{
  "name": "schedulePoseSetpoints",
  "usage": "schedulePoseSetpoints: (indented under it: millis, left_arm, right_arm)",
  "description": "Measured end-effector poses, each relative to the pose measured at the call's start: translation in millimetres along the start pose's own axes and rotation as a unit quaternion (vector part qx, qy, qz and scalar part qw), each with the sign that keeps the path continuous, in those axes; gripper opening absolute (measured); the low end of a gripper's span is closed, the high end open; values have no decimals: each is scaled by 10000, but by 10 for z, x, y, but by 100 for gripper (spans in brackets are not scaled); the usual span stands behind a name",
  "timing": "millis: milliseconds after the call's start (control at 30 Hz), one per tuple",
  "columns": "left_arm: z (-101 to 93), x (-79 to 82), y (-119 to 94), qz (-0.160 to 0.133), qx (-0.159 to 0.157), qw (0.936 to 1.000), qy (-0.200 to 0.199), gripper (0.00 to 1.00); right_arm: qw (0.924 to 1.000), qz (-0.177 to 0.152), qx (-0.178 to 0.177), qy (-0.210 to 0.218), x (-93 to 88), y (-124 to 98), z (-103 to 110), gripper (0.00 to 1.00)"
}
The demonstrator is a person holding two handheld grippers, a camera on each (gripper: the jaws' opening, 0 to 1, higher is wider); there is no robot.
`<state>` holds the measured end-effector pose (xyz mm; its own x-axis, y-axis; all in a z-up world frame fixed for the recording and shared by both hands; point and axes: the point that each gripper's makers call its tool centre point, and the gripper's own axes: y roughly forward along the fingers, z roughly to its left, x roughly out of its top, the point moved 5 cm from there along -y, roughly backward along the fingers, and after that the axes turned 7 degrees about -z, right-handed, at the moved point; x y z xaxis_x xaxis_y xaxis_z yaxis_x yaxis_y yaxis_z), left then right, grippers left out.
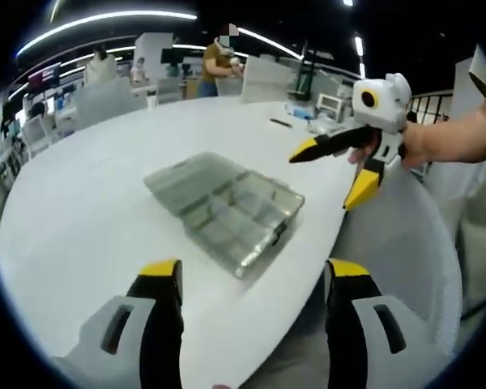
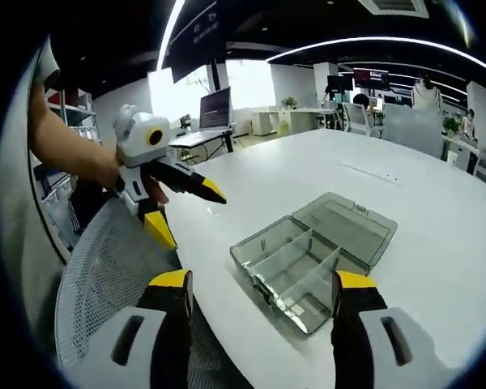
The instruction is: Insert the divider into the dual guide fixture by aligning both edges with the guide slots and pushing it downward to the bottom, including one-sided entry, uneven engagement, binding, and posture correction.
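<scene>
Hovering apart over the worktop, the left tool and right tool are both released and empty. The clear fixture box lies open near the worktop's near edge. No divider is picked yet; next, I judge, one must be grasped.

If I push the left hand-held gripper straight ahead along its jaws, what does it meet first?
Probably the clear organizer box, lid open on the white table; it lies directly ahead between the open jaws. Depth is uncertain.

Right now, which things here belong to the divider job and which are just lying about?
For the job:
clear compartment box, lid open
left hand-held gripper, open
right hand-held gripper, open

Lying about:
mesh chair
pen
laptop on far desk
</scene>
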<state>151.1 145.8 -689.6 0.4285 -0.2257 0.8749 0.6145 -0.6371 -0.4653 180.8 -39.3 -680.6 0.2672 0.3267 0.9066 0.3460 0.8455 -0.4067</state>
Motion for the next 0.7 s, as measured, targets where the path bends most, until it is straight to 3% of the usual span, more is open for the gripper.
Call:
schedulePoseSetpoints:
  millis: [700]
  left_arm:
    - [255, -87, -141, 208, 61, 9997, 109, 70]
  right_arm:
    - [9997, 232, 76, -18, -31, 58, -12, 65]
